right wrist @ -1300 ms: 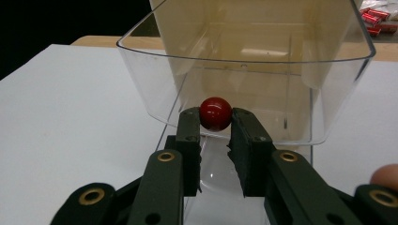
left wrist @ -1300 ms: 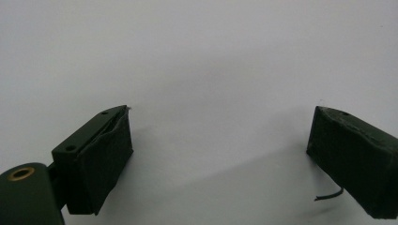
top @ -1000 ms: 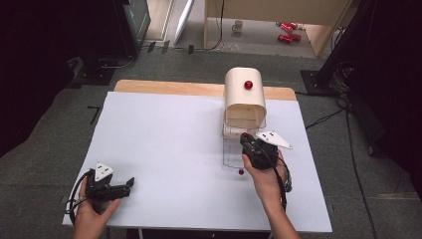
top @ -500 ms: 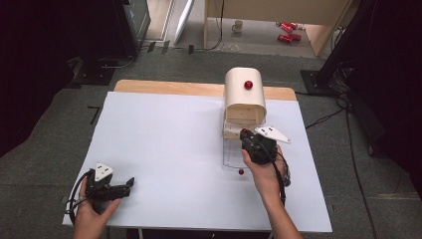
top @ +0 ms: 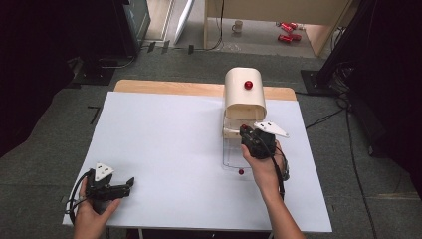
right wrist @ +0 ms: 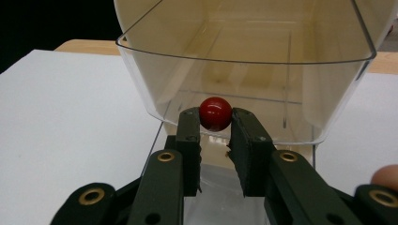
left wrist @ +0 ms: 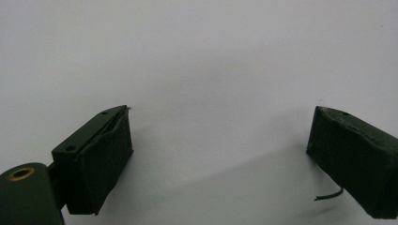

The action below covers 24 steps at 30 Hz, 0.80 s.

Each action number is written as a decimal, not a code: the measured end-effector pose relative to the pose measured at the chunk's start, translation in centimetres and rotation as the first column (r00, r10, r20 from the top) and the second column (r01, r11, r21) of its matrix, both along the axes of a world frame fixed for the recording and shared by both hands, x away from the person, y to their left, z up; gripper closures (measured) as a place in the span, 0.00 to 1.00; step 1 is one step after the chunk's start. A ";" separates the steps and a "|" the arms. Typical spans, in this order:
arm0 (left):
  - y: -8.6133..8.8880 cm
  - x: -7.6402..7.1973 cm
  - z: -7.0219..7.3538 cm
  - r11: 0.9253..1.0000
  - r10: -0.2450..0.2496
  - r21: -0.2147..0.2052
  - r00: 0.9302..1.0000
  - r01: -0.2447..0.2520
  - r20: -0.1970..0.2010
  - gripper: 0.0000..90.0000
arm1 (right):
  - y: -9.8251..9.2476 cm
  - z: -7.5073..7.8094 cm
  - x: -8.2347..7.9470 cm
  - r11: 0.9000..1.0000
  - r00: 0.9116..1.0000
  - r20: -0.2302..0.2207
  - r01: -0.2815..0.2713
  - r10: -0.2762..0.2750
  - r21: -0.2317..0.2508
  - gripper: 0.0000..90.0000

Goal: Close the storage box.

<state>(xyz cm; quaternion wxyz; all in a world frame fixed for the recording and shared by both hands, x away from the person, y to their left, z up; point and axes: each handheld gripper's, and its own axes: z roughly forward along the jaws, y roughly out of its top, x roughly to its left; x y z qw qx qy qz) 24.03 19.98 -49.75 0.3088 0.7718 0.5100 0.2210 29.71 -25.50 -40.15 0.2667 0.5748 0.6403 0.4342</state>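
Observation:
A cream dome-topped box (top: 244,102) with a red knob (top: 248,84) on top stands at the back right of the white table (top: 169,144). In the right gripper view, my right gripper (right wrist: 216,117) is shut on a small red knob (right wrist: 215,113) at the lower edge of the box's clear curved cover (right wrist: 244,70). Seen from the high view, the right gripper (top: 245,131) sits at the box's front opening. A flat clear panel (top: 230,154) lies on the table under that hand, with another red knob (top: 241,172) at its near end. My left gripper (top: 130,183) (left wrist: 220,117) rests open near the front left corner.
A strip of bare wooden tabletop (top: 164,88) shows behind the white sheet. On the floor beyond the table stand black equipment stands (top: 104,59), cables, a mug (top: 238,25) and red cans (top: 284,31).
My right gripper has moved slightly forward toward the box's opening. The left gripper has stayed where it was.

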 end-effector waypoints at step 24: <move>0.0 0.0 0.0 1.000 0.000 0.000 1.000 0.000 0.000 0.08 | -0.1 -0.1 0.7 1.000 1.000 0.002 -0.026 0.026 -0.001 0.71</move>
